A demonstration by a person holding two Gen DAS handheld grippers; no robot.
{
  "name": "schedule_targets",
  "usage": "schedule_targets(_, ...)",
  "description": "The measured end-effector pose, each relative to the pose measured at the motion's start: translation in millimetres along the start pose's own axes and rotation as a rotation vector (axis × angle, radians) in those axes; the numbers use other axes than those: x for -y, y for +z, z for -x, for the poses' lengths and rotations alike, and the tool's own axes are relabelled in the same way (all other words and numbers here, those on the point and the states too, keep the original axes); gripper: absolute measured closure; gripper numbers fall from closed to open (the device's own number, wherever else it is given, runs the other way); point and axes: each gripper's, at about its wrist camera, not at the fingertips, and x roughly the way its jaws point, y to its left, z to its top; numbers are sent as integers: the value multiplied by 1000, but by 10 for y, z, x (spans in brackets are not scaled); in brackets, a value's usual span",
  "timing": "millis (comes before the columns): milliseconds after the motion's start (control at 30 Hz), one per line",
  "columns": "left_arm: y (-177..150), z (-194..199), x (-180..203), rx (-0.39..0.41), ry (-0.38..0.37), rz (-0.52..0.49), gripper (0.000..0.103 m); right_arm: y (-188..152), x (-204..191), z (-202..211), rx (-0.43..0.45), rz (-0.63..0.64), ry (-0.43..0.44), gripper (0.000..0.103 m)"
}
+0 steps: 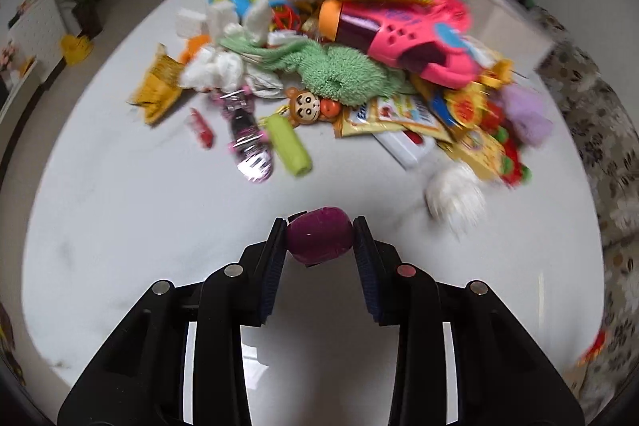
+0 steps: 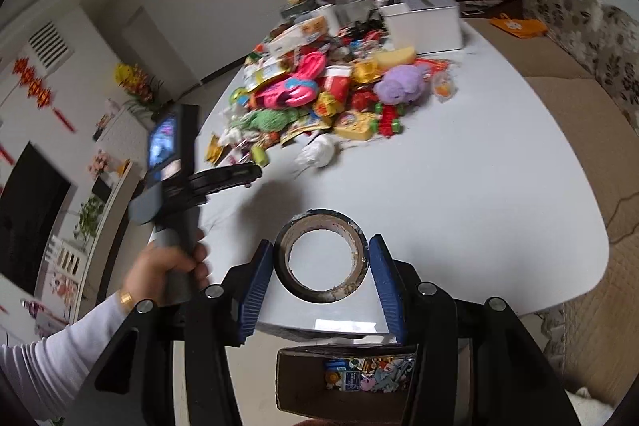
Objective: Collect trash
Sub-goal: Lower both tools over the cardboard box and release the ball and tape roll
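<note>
A purple plastic egg (image 1: 319,236) sits clamped between two fingers above the bench. A worn tape roll (image 2: 321,256), hole facing up, is held over the bench edge, above a cardboard box (image 2: 343,378) of scraps.

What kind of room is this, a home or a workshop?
Most likely a home living or dining room. A white table holds a jumble of toys and wrappers, a floral-covered sofa stands beside it, and red hanging decorations and yellow flowers sit along the wall.
</note>
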Motion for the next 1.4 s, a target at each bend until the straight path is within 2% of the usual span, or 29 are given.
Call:
schedule_targets(167, -467, 608, -193, 31, 37, -67, 69, -111, -252, -131, -51, 66, 26, 54)
schedule_targets(300, -928, 922, -439, -2, 58, -100, 69, -284, -469, -249, -107, 105, 55, 54)
schedule_targets(533, -1777, 1040, -732, -149, 50, -84, 69, -812, -731, -435, -233, 136, 67, 54)
schedule_targets(633, -2139, 931, -778, -229, 43, -95, 69, -1130, -750, -561, -303, 125, 57, 54)
schedule_targets(700, -2351, 740, -799, -301, 34, -91, 69, -1399, -702, -704, -362, 102, 44, 54)
schedule_targets(833, -2746, 244, -770, -393, 37, -116, 69, -1909, -486, -1033, -442, 81, -28, 54)
schedule_targets(1000, -3297, -718, -764, -553, 62, -123, 69, -2584, 59, -1650, -545, 14, -151, 54)
schedule_targets(1100, -3539, -1228, -740, -616, 59, -123, 68, -2813, 316, -1976, -563, -26, -187, 54)
schedule_targets(1133, -3624, -1387, -742, -652, 54, -124, 64, -2852, 388, -2072, -576, -33, -206, 53)
schedule_targets(1167, -3708, -1568, -746, -700, 54, -117, 41, -2909, 471, -2168, -595, -50, -221, 53)
schedule_targets(1200, -3771, -1715, -751, -737, 64, -108, 29, -2938, 530, -2216, -608, -67, -226, 46)
schedule_targets(1300, -3876, -1981, -768, -809, 75, -77, 28, -2965, 686, -2321, -606, -69, -282, 31)
schedule_targets(1400, -3871, -2037, -780, -822, 85, -74, 28, -2938, 771, -2346, -615, -73, -304, 28)
